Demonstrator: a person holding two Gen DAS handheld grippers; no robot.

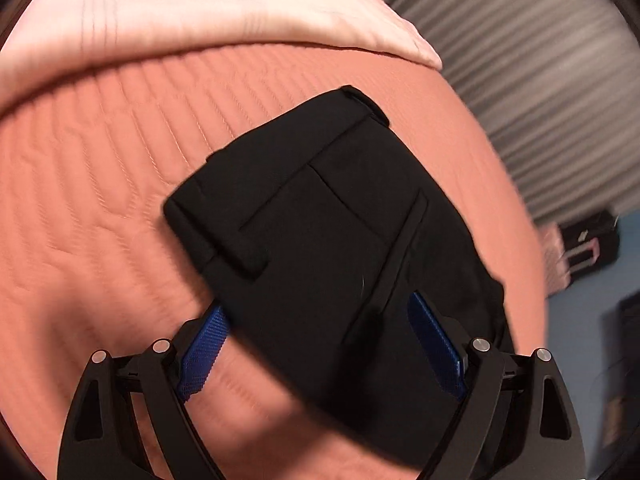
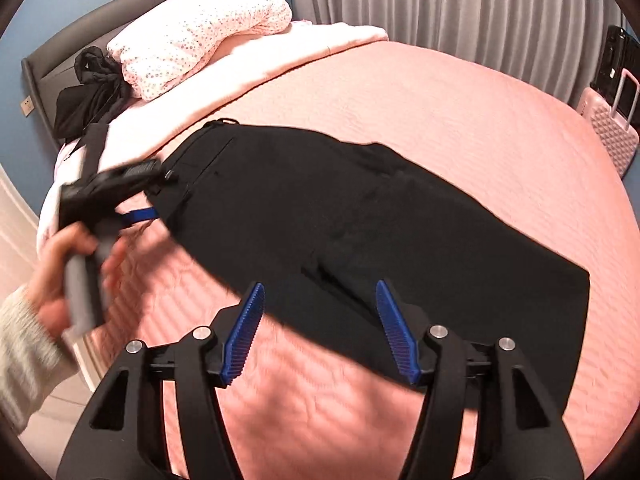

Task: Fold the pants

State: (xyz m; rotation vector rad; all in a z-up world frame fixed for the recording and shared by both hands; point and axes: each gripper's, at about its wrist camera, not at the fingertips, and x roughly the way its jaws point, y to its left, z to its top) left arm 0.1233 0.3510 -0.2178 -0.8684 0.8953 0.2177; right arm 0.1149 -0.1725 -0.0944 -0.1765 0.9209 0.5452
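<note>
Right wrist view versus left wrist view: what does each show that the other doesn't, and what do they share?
Only the right wrist view shows the full pants laid flat, the spotted pillow, a dark garment by the headboard, the left hand holding the left gripper at the waistband, and the open right gripper. Only the left wrist view shows the waistband and pocket seams close up. Both share the pink bedspread, curtain and pink suitcase.
</note>
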